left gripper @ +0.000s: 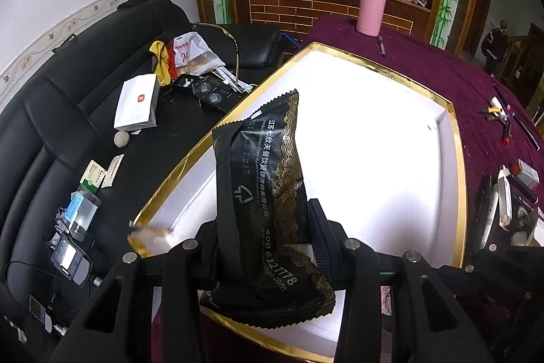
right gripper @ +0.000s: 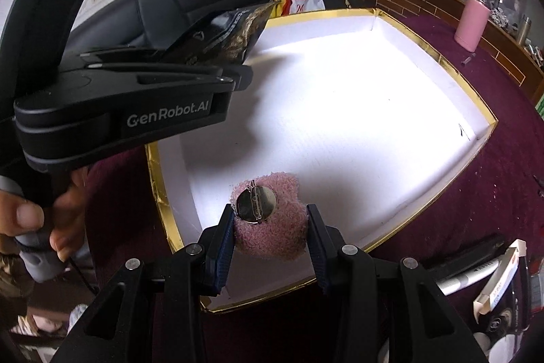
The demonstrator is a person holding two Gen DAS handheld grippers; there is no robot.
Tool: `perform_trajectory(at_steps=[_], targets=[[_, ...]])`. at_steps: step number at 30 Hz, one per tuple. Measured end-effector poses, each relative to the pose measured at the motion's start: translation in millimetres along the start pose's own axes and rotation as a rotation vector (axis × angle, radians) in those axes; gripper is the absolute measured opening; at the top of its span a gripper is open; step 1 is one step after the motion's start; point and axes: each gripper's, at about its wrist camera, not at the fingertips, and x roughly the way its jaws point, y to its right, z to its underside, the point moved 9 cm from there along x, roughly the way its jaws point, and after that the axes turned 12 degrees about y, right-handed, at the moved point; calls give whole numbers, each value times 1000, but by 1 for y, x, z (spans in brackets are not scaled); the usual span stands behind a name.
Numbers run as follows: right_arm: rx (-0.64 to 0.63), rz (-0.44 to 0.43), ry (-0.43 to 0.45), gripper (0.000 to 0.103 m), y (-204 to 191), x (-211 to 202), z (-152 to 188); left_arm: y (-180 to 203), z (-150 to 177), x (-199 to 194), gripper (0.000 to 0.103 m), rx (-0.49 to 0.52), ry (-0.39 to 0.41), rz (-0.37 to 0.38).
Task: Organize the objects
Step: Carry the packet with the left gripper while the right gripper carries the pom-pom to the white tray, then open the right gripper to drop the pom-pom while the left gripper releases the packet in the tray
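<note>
Risk lay mostly with the two things held over the white box (right gripper: 340, 111), the gold-edged box on the purple table (right gripper: 493, 193). The left gripper (left gripper: 268, 227) had its jaws pinching a black packet (left gripper: 265, 193) around its lower half, the packet standing up above the box's near corner. Most of its length rose free above the grip, so a quick tilt could have swung it out over the box's rim toward the black sofa (left gripper: 68, 125). The right gripper (right gripper: 270, 227) had its jaws pressed on a pink fuzzy brooch (right gripper: 272, 233), pin side up, just inside the box's near wall. Judging by the soft pile, a loose squeeze might have let it slip, or the pin could have snagged a pad on release.
</note>
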Motion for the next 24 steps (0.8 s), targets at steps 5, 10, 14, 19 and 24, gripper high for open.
perform_trajectory(at_steps=[5,10,14,19,24], targets=[[-49,-35,-80,45,-6,-15,19,11,9,-5,41,15,-28,13],[-57,-37,-91,48,-2,-24,28,25,25,-14,41,34,-62,36],[-34,-35,-57,50,0,-24,25,31,42,-15,42,43,-110,40],[-9,-42,-20,56,2,-27,21,29,55,-19,42,66,-159,16],[43,-46,65,70,9,-43,11,24,58,-22,47,41,-195,27]])
